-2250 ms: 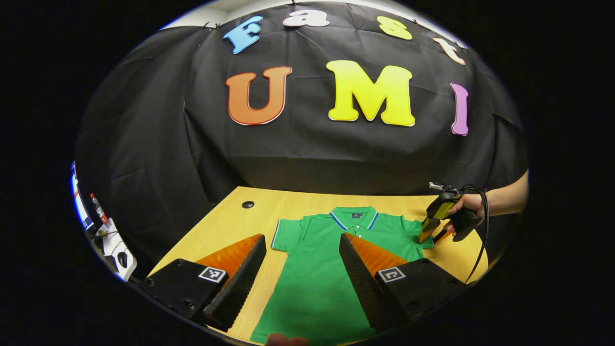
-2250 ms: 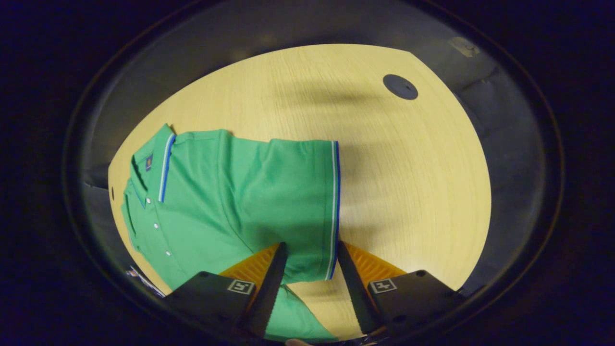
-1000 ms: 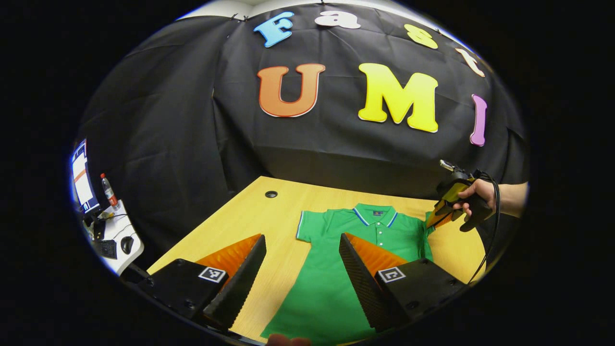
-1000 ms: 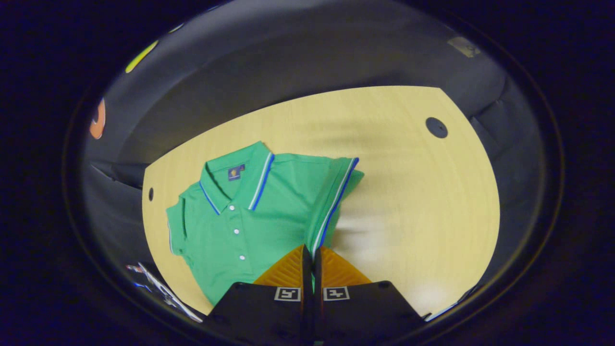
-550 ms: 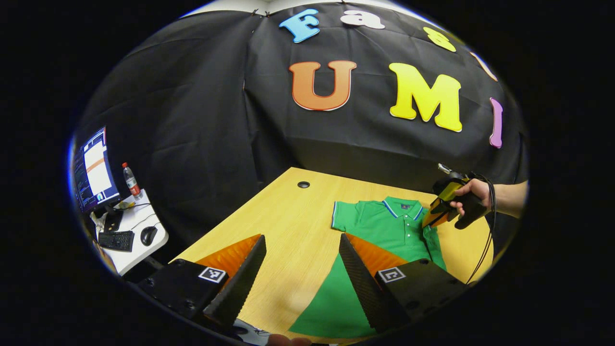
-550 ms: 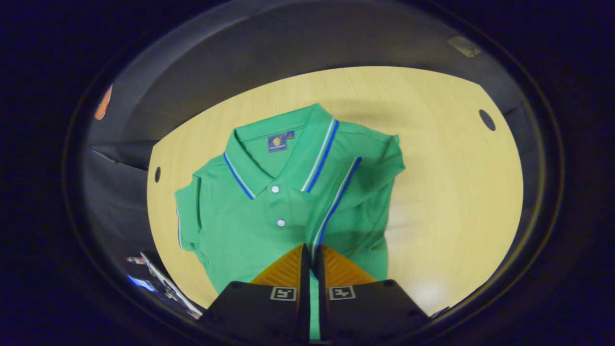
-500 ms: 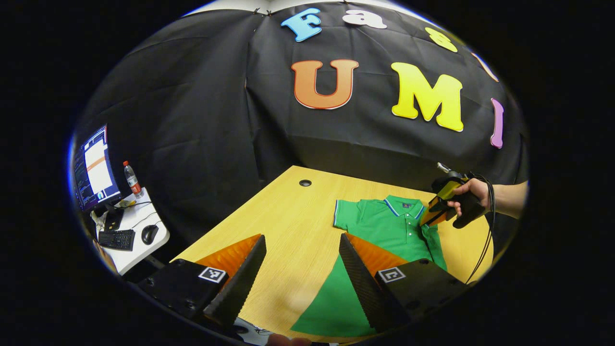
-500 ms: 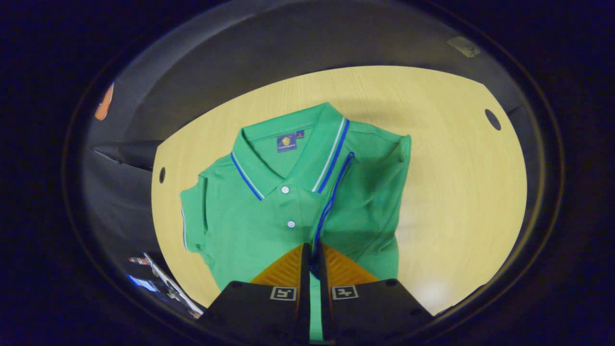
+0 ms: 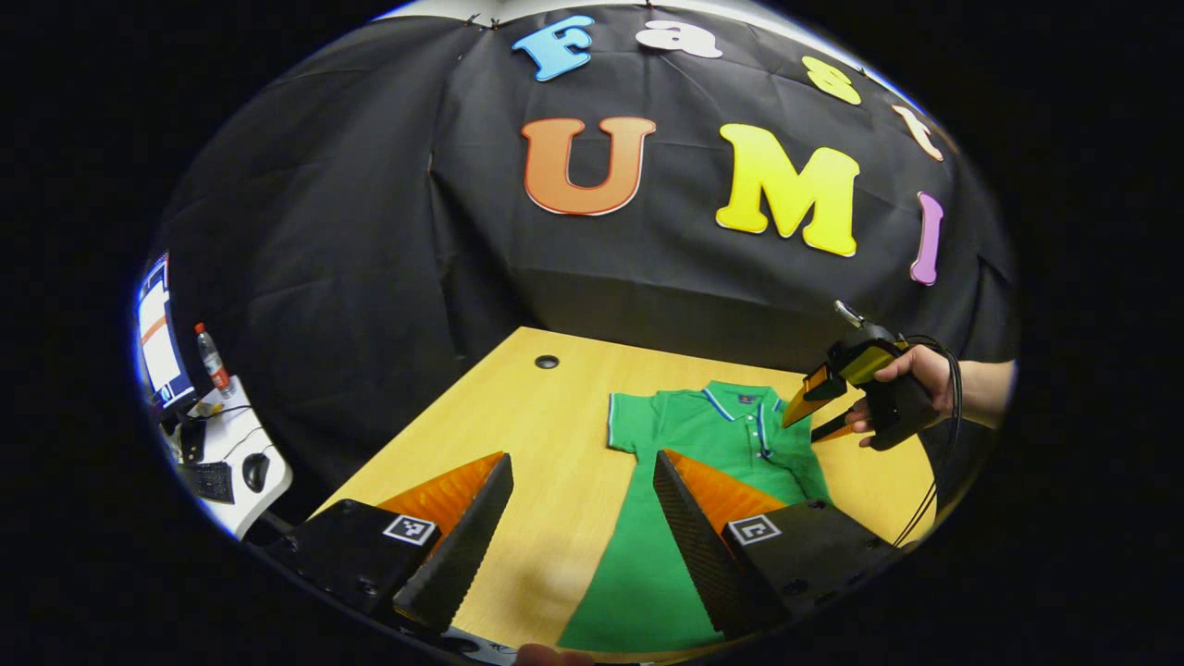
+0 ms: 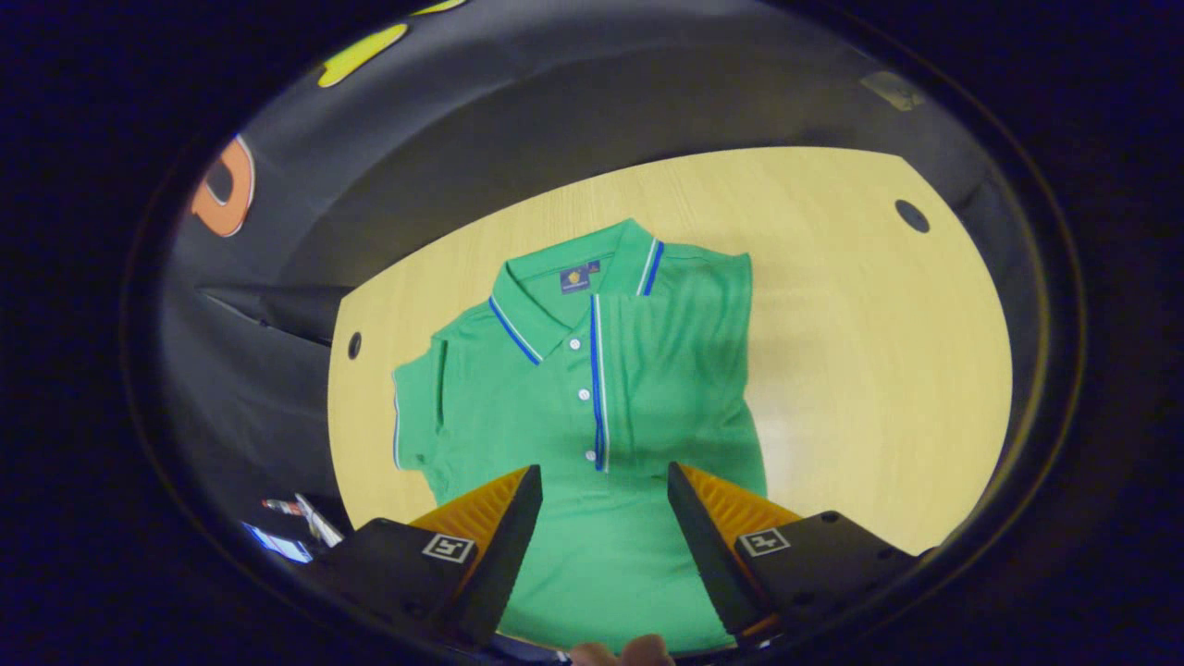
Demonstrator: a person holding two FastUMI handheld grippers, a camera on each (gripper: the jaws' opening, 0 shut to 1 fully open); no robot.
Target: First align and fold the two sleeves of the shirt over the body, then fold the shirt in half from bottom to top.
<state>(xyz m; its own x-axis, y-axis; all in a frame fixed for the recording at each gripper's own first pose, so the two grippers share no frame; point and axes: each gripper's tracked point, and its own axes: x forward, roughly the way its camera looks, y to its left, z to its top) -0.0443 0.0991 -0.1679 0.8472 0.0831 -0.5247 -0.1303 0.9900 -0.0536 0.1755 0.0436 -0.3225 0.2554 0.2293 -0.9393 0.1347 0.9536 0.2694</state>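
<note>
Right gripper [image 10: 597,518] jaws newly apart, above shirt [image 10: 601,388].

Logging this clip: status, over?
Both grippers open: right gripper above shirt, left gripper clear. One sleeve folded over body; other sleeve flat. Nothing obstructing.

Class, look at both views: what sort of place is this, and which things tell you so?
Probably a staged recording booth in a lab or office: black cloth wall behind a wooden table, a green polo shirt laid out, and a side desk with a monitor and keyboard.
</note>
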